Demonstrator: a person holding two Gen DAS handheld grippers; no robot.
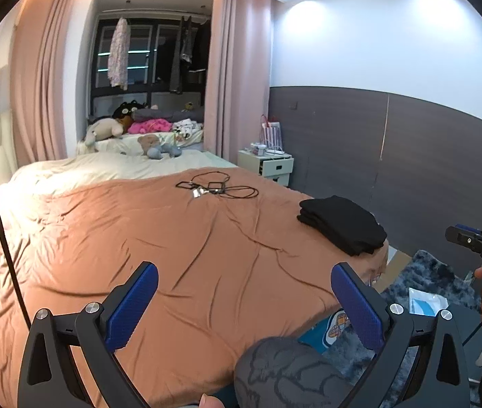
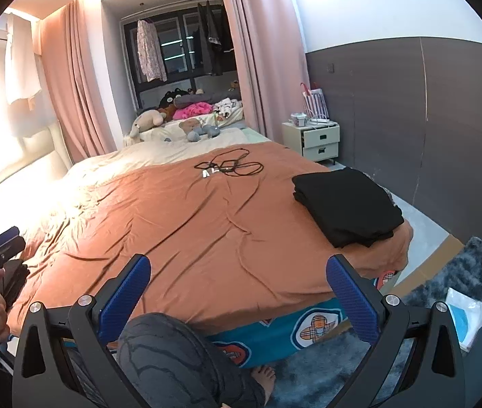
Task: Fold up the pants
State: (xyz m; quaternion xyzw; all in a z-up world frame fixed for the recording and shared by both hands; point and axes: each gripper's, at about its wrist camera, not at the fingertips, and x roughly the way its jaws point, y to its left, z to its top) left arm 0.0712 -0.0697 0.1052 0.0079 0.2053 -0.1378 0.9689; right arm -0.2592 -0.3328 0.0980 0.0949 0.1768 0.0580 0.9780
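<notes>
At the bottom of each wrist view, the left gripper (image 1: 244,302) and the right gripper (image 2: 237,294) stand wide open, holding nothing. Past them, right of centre, the folded black fabric pants (image 2: 346,205) lie stacked near the corner of the bed, on its wrinkled orange-brown bedspread (image 2: 179,217). They look soft, light and limp; a pinch at a folded edge seems best. Farther up the frame lie a tangle of black cable (image 2: 229,166), plush toys and pink curtains.

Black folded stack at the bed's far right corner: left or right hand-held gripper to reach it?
Right, probably. The black folded stack lies on the right hand-held gripper's side and looks nearer there than from the left hand-held gripper. Both are open and empty.
</notes>
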